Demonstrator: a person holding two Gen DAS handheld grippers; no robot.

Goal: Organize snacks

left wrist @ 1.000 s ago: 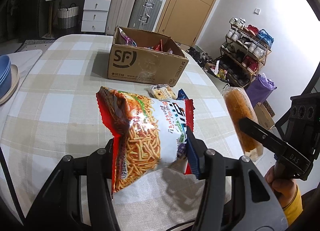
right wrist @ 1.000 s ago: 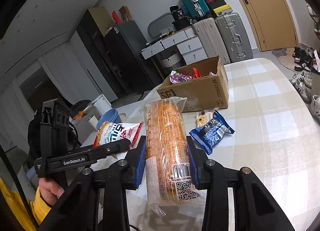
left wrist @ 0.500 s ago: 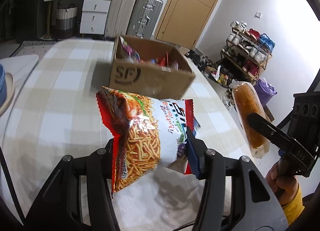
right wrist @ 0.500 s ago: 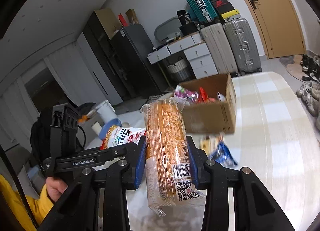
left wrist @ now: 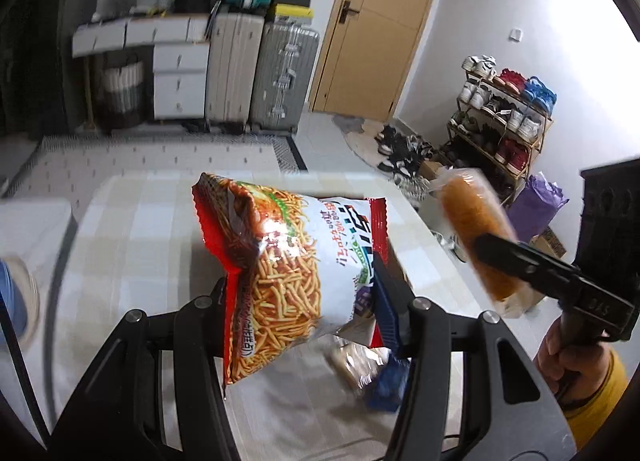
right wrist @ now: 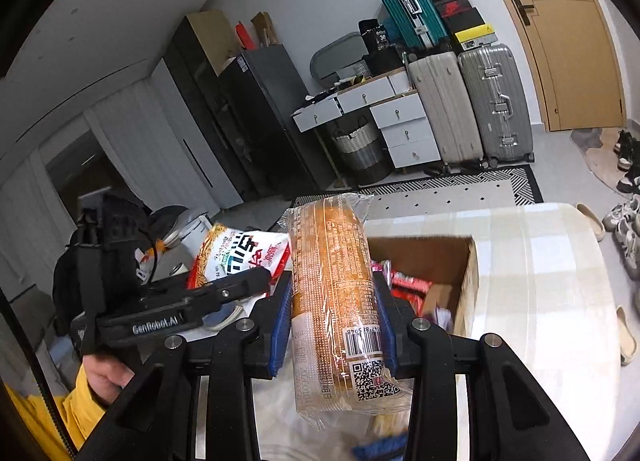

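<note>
My left gripper (left wrist: 306,301) pinches the noodle-snack bag (left wrist: 292,261) at frame centre; my right gripper (right wrist: 330,325) clamps the wrapped bread roll (right wrist: 332,281). The cardboard box (right wrist: 466,261) sits centre-right; I should carry both over its rim before releasing.

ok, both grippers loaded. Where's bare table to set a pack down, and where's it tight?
Free: the checked tablecloth right of the cardboard box, out to the table's far edge, and the stretch left of the noodle-snack bag in the left view. Crowded: the box already holds packets, and a blurred blue packet with another wrapper lies under the left gripper.
</note>
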